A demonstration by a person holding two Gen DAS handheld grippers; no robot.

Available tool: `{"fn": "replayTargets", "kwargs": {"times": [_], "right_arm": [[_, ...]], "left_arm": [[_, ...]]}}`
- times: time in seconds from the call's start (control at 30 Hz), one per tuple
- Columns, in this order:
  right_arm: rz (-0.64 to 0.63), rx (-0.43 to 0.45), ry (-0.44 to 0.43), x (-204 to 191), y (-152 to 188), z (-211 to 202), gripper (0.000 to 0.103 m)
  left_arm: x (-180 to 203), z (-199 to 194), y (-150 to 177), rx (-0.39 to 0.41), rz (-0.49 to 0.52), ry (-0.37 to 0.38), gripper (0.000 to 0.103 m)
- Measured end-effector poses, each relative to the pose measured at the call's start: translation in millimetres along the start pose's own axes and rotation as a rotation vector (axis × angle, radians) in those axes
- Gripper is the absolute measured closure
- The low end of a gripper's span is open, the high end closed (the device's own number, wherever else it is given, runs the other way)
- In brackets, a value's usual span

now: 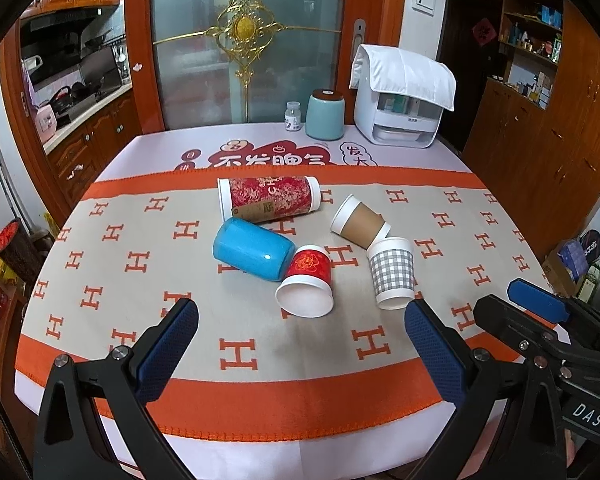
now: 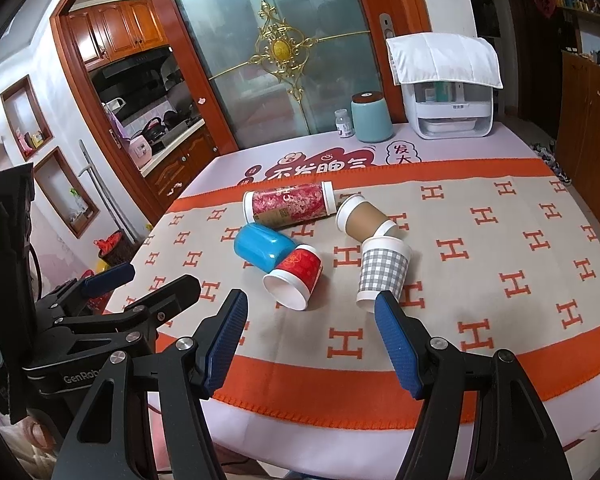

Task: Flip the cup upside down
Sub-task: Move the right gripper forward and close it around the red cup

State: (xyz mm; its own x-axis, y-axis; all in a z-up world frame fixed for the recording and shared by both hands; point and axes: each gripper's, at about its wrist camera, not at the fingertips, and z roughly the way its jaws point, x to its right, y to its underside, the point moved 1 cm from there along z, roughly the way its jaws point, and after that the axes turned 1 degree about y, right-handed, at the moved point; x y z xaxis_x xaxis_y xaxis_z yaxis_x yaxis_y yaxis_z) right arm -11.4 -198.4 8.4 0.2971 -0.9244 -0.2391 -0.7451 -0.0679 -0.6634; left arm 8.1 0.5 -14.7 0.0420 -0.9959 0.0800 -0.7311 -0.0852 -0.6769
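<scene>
Several cups sit mid-table on an orange H-pattern cloth (image 1: 100,256). A grey-check cup (image 1: 392,274) (image 2: 383,275) stands upside down. A small red cup (image 1: 306,282) (image 2: 294,278), a blue cup (image 1: 252,248) (image 2: 262,248), a brown-sleeve cup (image 1: 360,222) (image 2: 364,220) and a tall red canister (image 1: 269,198) (image 2: 288,204) lie on their sides. My left gripper (image 1: 300,344) is open and empty, near the front edge, short of the red cup. My right gripper (image 2: 310,336) is open and empty, just before the grey-check cup; it also shows in the left wrist view (image 1: 536,300).
At the table's far edge stand a teal jar (image 1: 325,114), a small white bottle (image 1: 293,117) and a white appliance with a cloth cover (image 1: 400,104). Wooden cabinets (image 1: 540,152) stand to the right. A glass door and kitchen lie behind.
</scene>
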Motion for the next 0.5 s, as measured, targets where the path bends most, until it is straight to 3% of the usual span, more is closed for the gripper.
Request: {"fn": "replayTargets", "kwargs": {"times": [0.17, 0.5], "right_arm": [[0.001, -0.028, 0.009, 3.2, -4.5, 20.0, 0.036], [0.034, -0.107, 0.027, 24.4, -26.9, 78.7, 0.036]], "left_arm": [[-7.6, 19.5, -7.7, -0.034, -0.004, 0.031, 0.001], [-34.8, 92.4, -45.9, -0.293, -0.058, 0.170, 0.001]]}}
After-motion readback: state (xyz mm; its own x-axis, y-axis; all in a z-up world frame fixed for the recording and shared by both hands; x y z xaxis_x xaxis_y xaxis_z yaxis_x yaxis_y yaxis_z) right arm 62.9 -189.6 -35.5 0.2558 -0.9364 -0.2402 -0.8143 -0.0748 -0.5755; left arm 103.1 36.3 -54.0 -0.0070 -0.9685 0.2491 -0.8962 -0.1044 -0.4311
